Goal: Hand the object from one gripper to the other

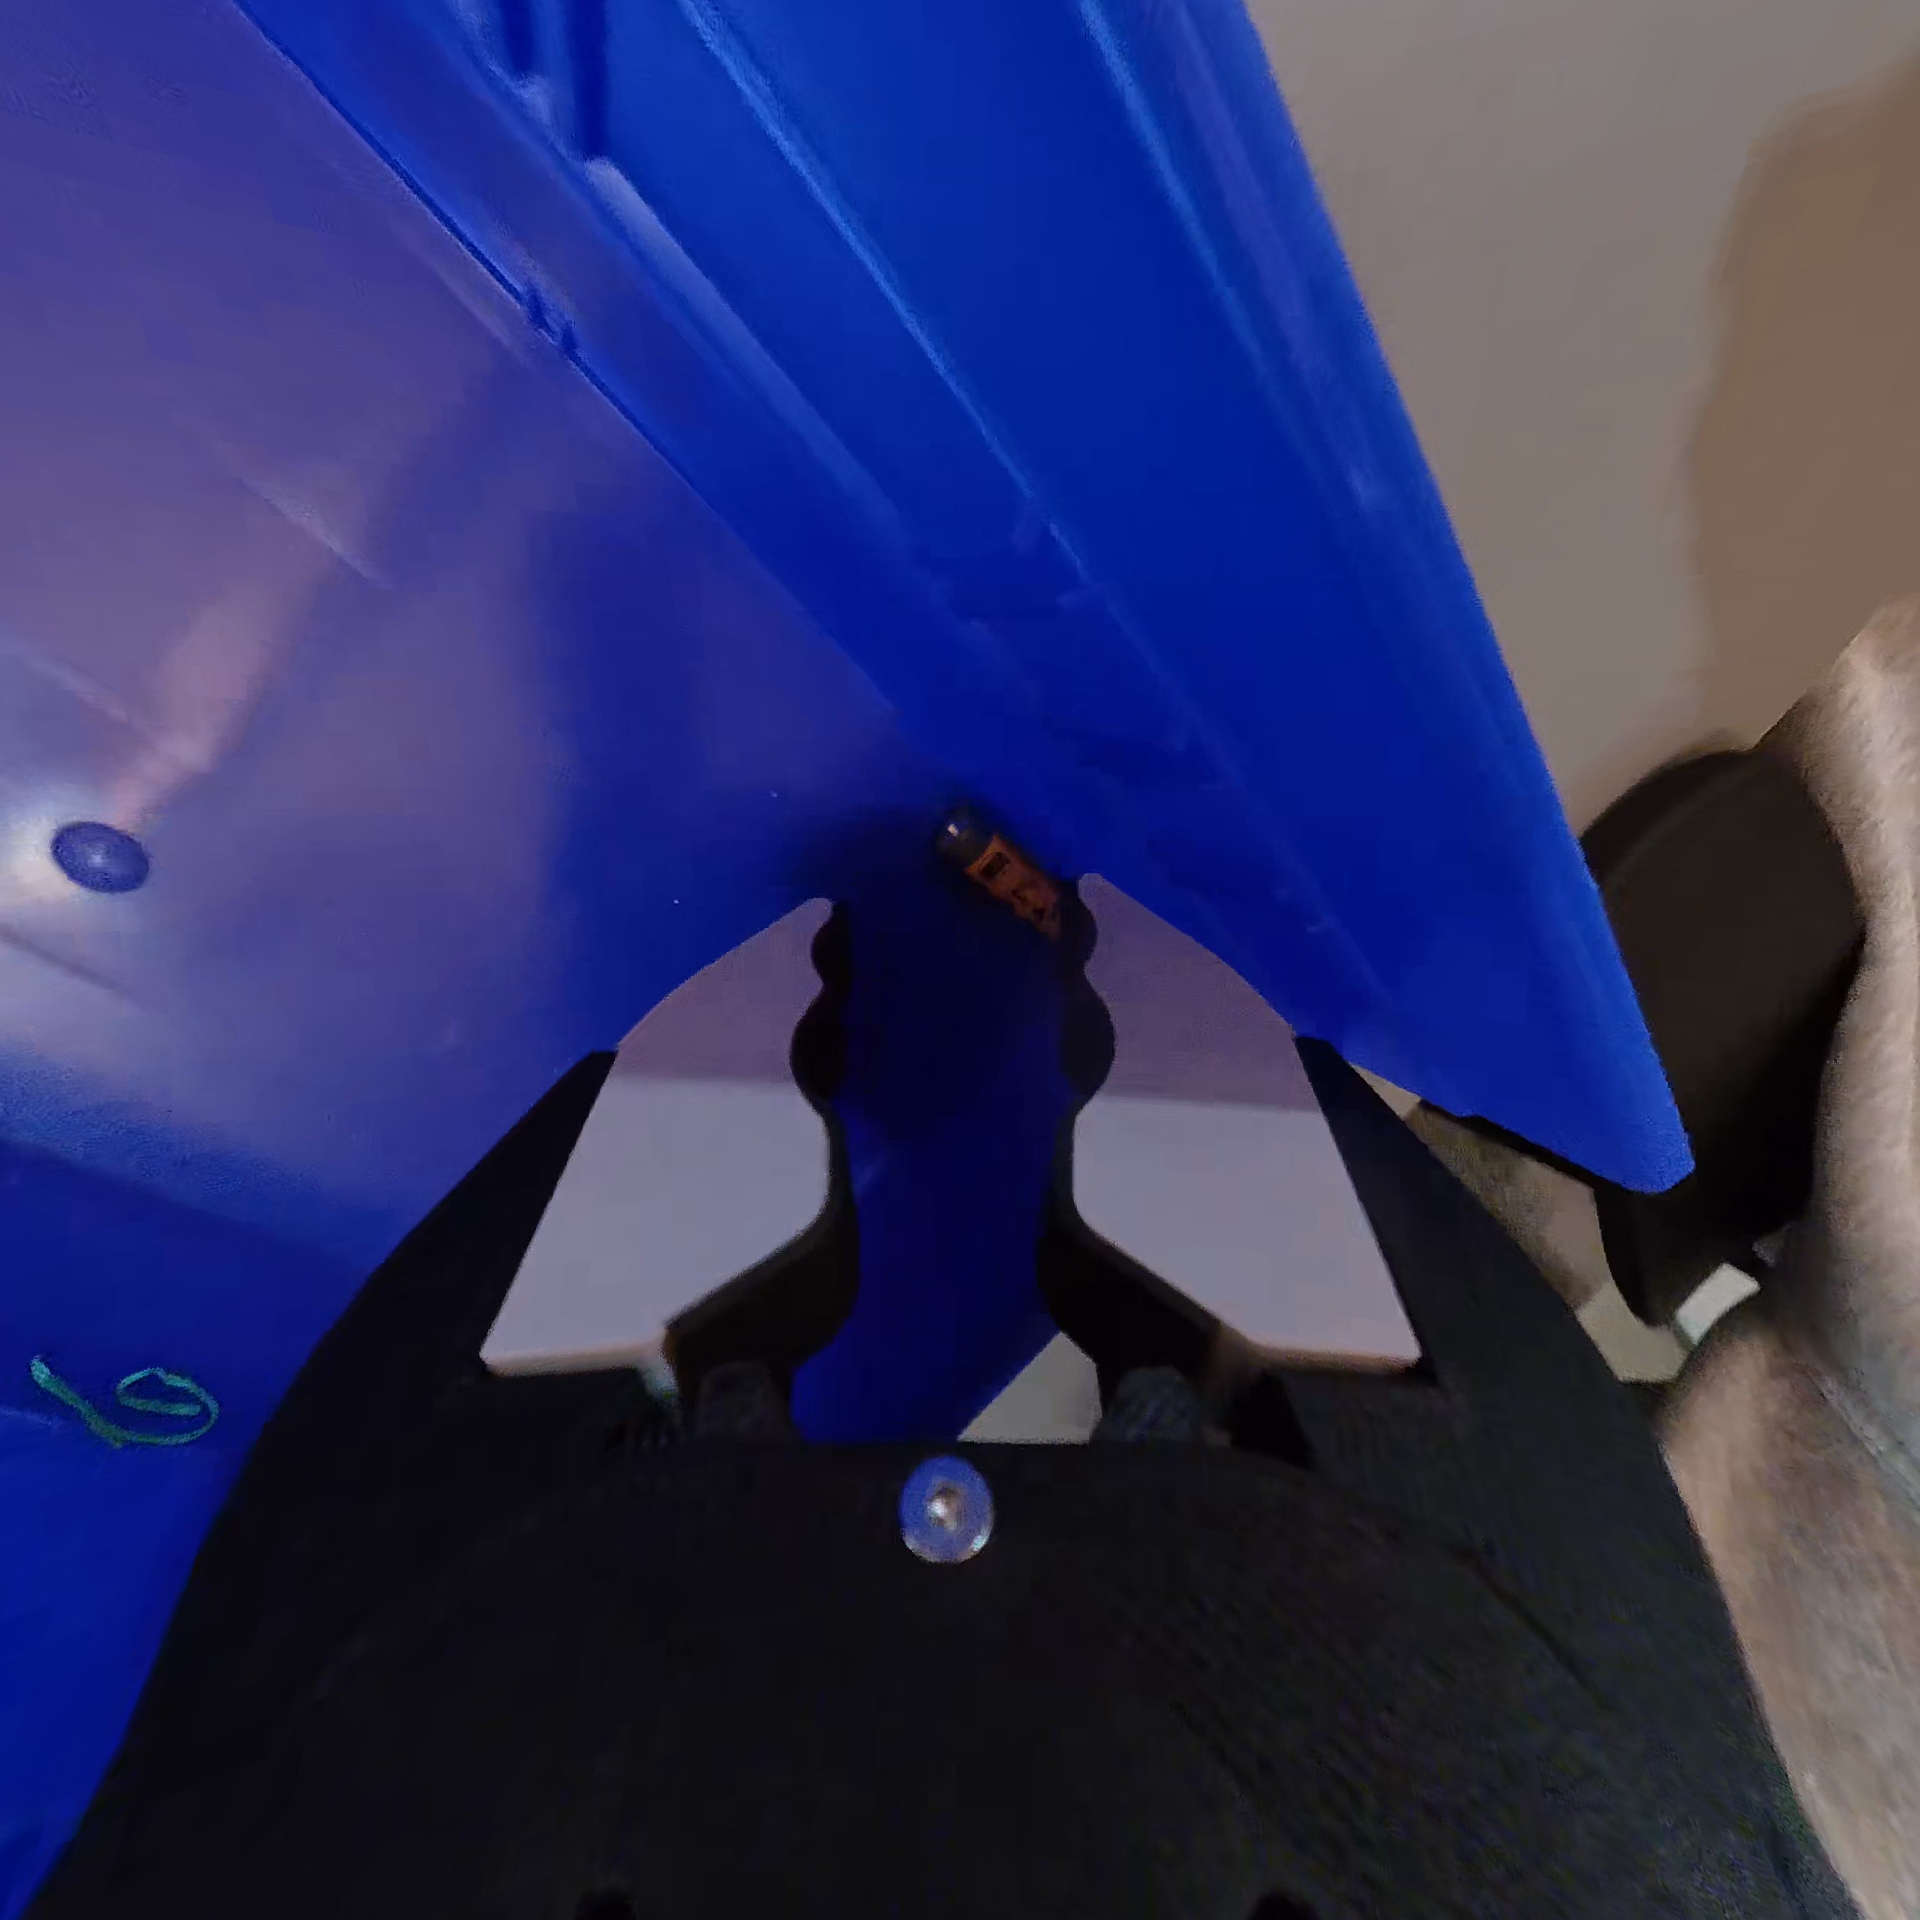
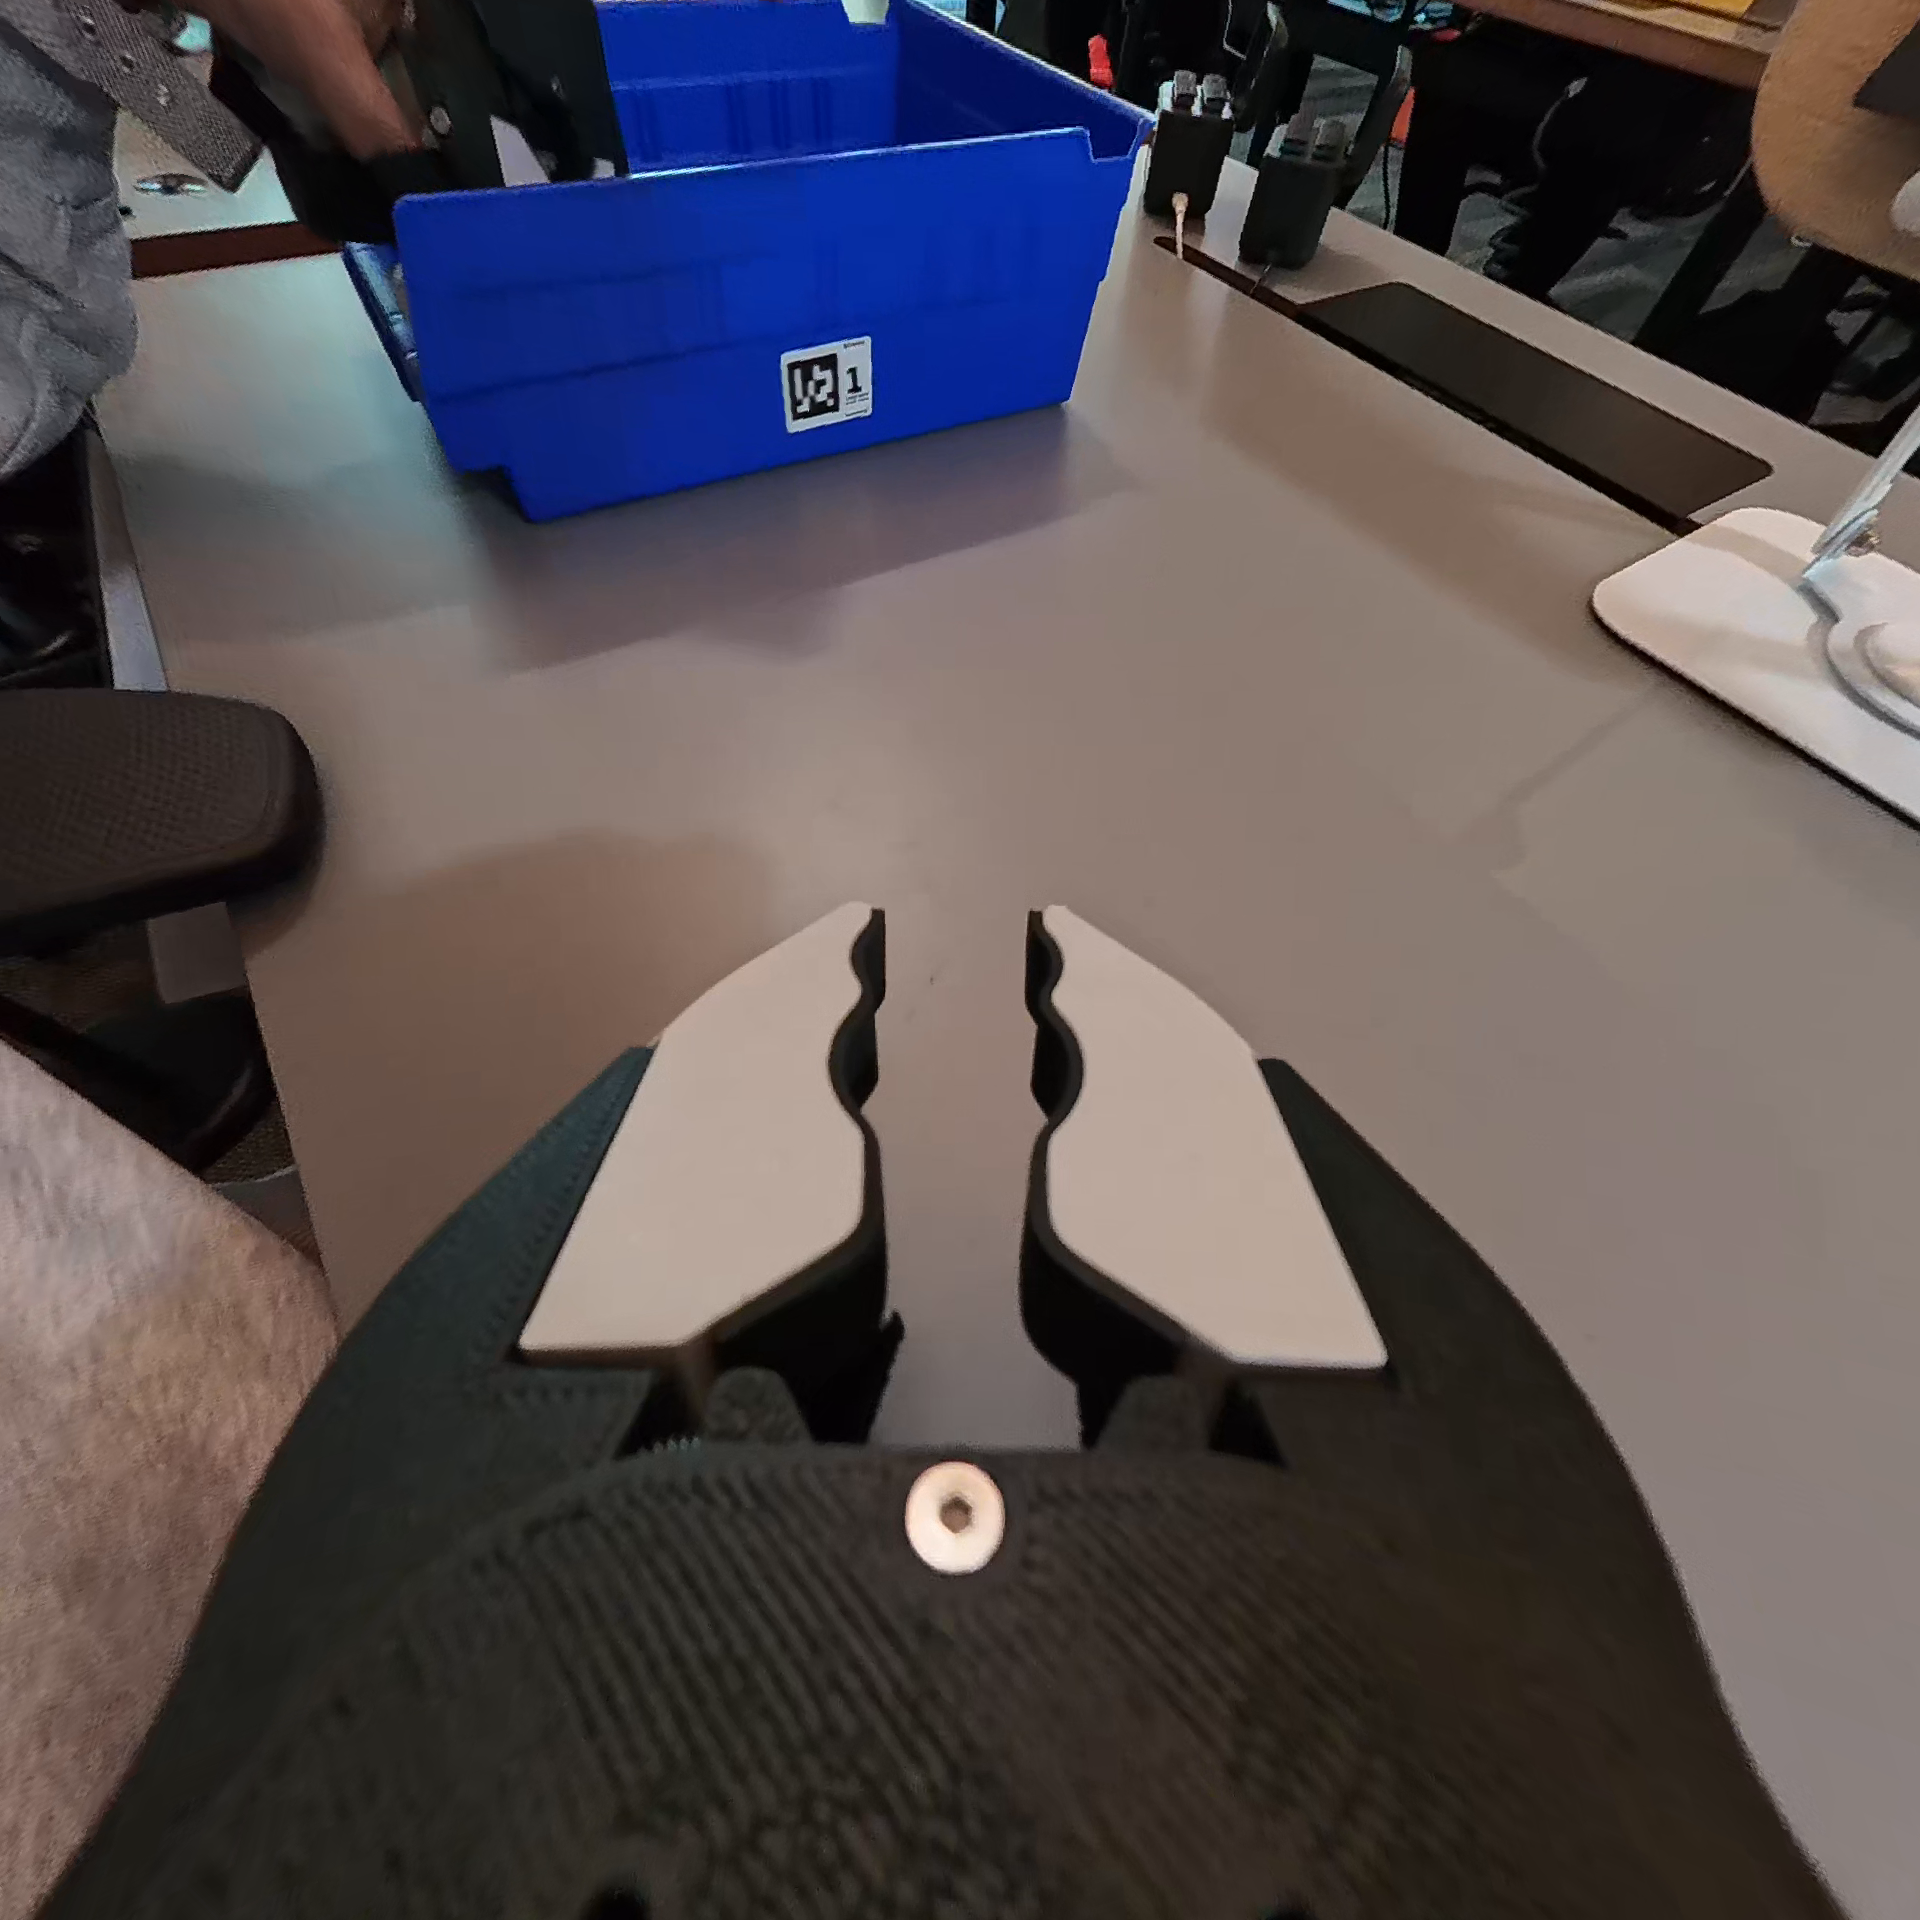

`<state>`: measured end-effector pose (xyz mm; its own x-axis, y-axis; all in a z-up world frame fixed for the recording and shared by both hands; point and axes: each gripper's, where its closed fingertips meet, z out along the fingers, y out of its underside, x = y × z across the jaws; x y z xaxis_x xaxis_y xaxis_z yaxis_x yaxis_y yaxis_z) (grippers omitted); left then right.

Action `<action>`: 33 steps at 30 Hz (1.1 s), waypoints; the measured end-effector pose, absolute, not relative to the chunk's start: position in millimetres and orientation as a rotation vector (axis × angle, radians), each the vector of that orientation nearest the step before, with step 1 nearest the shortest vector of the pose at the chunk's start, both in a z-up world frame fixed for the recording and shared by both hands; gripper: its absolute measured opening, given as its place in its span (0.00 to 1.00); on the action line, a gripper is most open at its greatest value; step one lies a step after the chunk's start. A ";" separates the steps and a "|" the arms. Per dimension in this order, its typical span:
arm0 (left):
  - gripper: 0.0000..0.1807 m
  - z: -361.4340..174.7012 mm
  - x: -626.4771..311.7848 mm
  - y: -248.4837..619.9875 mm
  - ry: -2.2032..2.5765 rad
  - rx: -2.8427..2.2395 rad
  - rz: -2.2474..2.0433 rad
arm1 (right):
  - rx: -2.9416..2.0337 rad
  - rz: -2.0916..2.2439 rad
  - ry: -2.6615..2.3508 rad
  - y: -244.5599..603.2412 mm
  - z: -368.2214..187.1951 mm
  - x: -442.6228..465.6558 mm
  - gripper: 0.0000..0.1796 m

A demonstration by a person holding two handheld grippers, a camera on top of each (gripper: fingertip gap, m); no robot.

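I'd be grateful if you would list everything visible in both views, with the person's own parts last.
Blue plastic bin: one, blue, far left of the table, a black-and-white tag on its front.
Small cylindrical object: one, dark and orange, inside the bin at the left fingertips; whether it is gripped cannot be told.
Grey table: one, grey, under everything.
Black chargers: two, black, far table edge.
White flat stand base: one, white, right edge.
Black chair armrest: one, left.
Left gripper: black, reaching into the bin.
Right gripper: black with white fingers, open, empty, above the table.
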<state>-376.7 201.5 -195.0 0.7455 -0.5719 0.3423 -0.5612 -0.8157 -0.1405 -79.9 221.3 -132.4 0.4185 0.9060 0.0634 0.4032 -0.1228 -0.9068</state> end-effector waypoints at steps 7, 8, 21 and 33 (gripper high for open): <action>0.17 -197.6 -381.0 203.6 1.002 -3.010 -0.505 | -1.716 0.667 -1.133 224.2 -131.3 -80.6 0.15; 0.19 -197.7 -383.7 206.0 0.994 -3.012 -0.465 | -1.716 0.666 -1.132 224.4 -131.2 -80.4 0.15; 0.22 -196.8 -394.3 208.0 0.884 -2.964 -0.415 | -1.723 0.682 -1.118 227.3 -131.9 -78.6 0.14; 0.22 -198.9 -422.7 230.7 0.801 -2.953 -0.089 | -1.716 0.653 -1.132 225.2 -131.1 -77.9 0.14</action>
